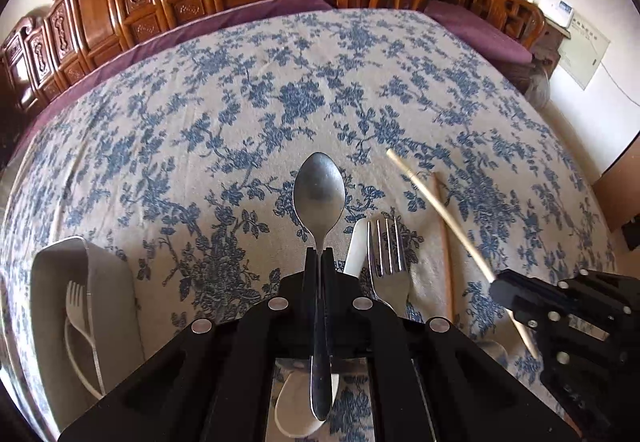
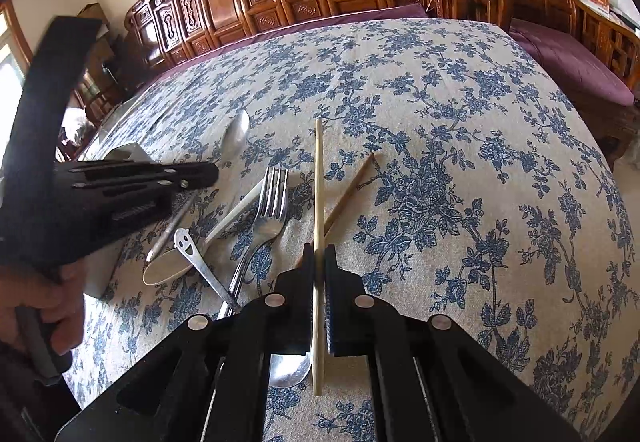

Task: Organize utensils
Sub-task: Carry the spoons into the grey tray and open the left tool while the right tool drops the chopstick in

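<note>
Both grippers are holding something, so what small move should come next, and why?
Probably carry the metal spoon in the left gripper leftward over the grey tray. It is clamped and lifted off the cloth, and the tray already holds a white fork.

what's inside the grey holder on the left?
In the grey holder, one white plastic fork stands tines up, seen through the open side. Its lower handle and anything deeper are hidden by the wall and the left gripper.
</note>
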